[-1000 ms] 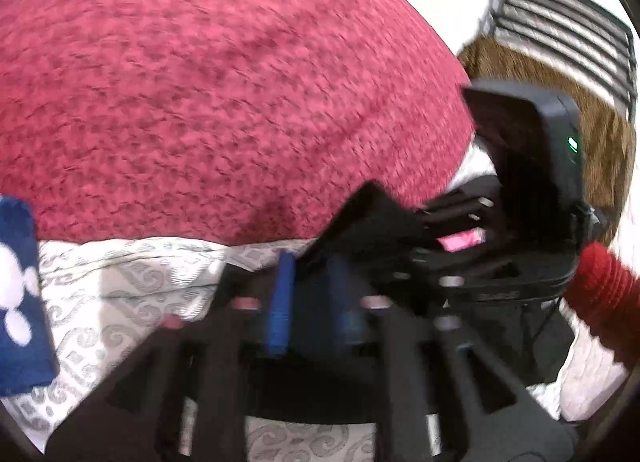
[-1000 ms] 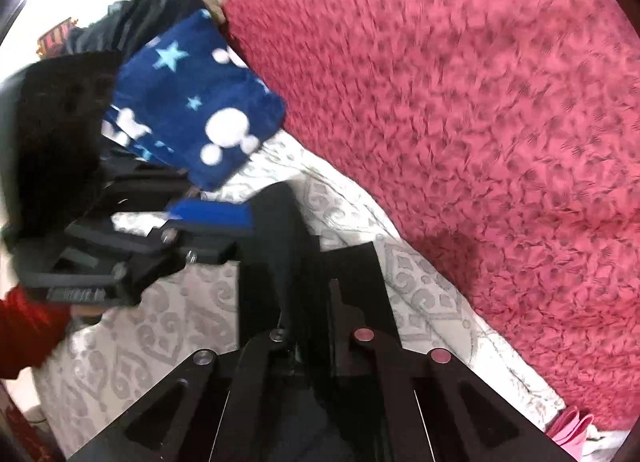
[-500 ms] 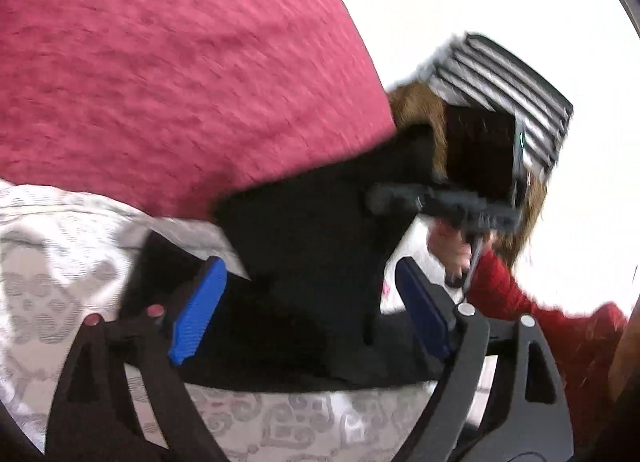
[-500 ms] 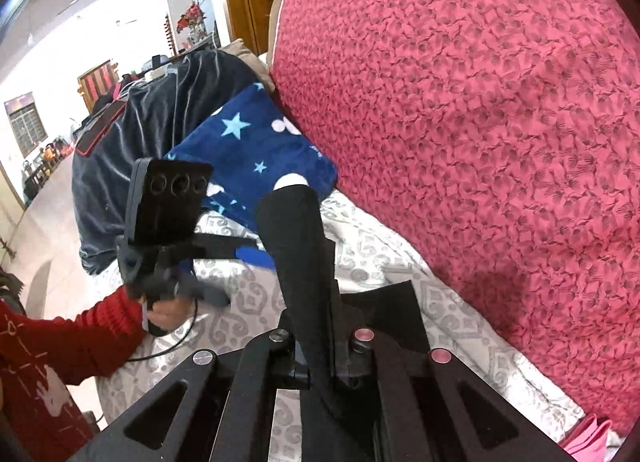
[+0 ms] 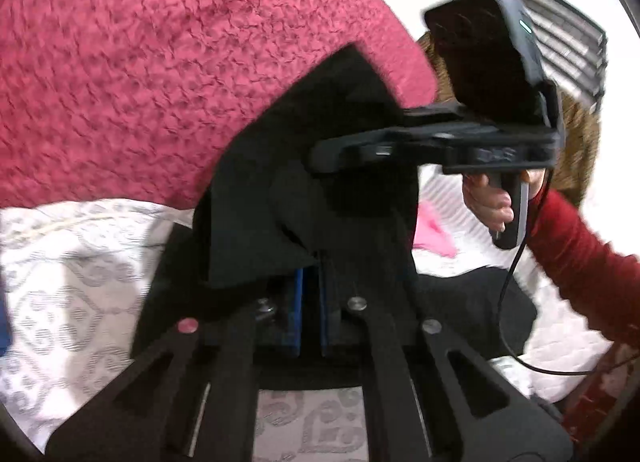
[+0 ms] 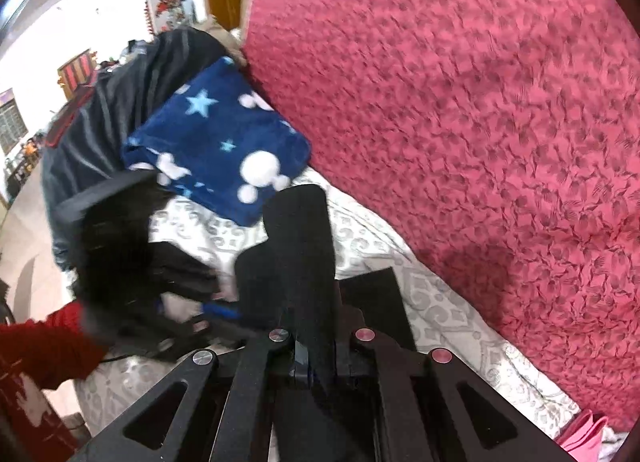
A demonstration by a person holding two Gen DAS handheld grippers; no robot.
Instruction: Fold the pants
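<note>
The black pants (image 5: pixel 280 190) hang lifted over a white patterned sheet (image 5: pixel 60 282). My left gripper (image 5: pixel 310 274) is closing tight, and its blue pads press on a fold of the black fabric. Just beyond it, my right gripper (image 5: pixel 324 154) reaches in from the right, held by a hand in a red sleeve (image 5: pixel 580 254). In the right wrist view my right gripper (image 6: pixel 316 346) is shut on a strip of the pants (image 6: pixel 296 238) that stands up between its fingers. My left gripper (image 6: pixel 216 310) is a blur at the left, touching the same fabric.
A big red patterned cushion (image 6: pixel 460 102) runs along the far side of the sheet. A blue blanket with stars (image 6: pixel 216 142) and a dark garment (image 6: pixel 100 122) lie at one end. Something pink (image 5: pixel 432 230) lies on the sheet. A slatted rack (image 5: pixel 560 42) stands behind.
Half a second ago my left gripper stood wide open around the hanging fabric; now it has shut on it. The right gripper has risen a little, still holding the pants.
</note>
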